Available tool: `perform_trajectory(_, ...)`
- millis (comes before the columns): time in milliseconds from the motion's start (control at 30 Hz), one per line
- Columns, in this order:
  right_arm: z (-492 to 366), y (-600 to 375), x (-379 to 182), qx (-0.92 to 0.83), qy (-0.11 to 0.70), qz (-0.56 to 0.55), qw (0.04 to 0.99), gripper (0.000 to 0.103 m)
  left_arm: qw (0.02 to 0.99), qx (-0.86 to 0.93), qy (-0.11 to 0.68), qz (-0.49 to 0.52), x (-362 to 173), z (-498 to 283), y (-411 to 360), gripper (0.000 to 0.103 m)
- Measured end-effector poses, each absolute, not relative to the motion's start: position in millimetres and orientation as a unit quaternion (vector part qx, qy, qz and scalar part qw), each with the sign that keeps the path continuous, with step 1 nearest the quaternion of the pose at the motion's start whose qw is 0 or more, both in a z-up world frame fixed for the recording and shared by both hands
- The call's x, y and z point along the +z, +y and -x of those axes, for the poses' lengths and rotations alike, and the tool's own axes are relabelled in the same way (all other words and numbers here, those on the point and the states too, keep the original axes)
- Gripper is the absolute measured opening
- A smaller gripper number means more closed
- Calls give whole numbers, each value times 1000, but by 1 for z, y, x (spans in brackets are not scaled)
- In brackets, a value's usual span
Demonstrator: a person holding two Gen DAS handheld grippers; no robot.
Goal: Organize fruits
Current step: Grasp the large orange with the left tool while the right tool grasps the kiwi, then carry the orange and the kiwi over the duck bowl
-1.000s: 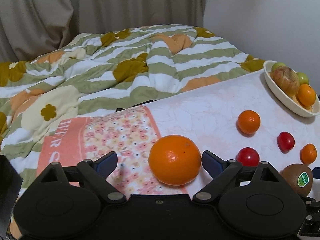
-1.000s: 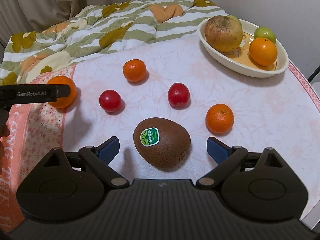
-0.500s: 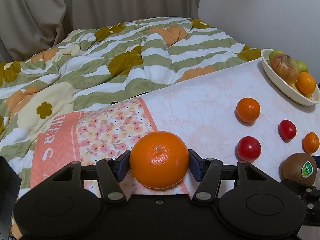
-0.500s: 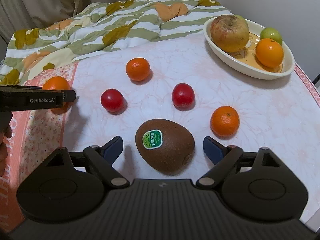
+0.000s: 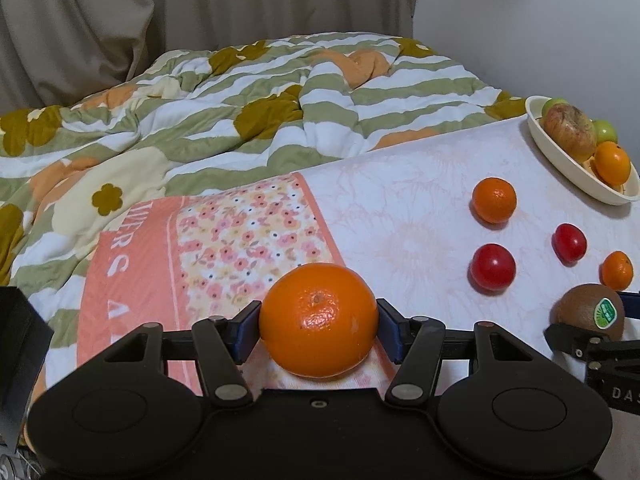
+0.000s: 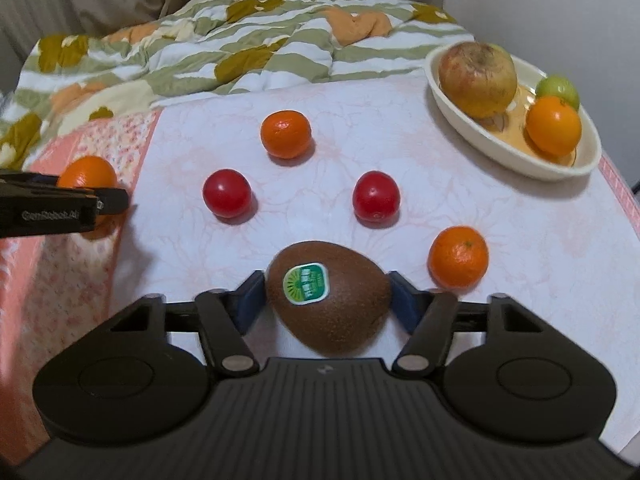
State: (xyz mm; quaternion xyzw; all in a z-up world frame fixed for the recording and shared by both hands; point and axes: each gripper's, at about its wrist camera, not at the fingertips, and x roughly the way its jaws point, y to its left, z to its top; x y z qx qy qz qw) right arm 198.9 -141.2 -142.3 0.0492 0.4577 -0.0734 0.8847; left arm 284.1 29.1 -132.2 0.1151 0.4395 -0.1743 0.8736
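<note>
Both claws have closed since a second ago. From the left wrist, the left claw (image 5: 318, 330) now pinches the big orange (image 5: 319, 319) at its sides, low on the floral worktop (image 5: 400, 208), ready to lift. From the right wrist, the right claw (image 6: 326, 300) has just been narrowing around the kiwi (image 6: 330, 294), pads touching its flanks; the bowl (image 6: 516, 158) waits far right, presumably their destination.
</note>
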Motion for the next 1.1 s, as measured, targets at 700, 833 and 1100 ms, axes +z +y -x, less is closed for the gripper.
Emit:
perform_trajectory(700,-143,-166,-77,-32,415,-67,907,78,897,-162,402,-91,-69,-201,12,63)
perform_trajectory(833,-133,-189,-57,-20,403,-66,913,78,903,-156,391,-83,-52,-184,-7,63)
perform_trajectory(1100,-121,-259,-32,9,386,-56,921,78,917,-133,372,-58,-29,-161,-69,63)
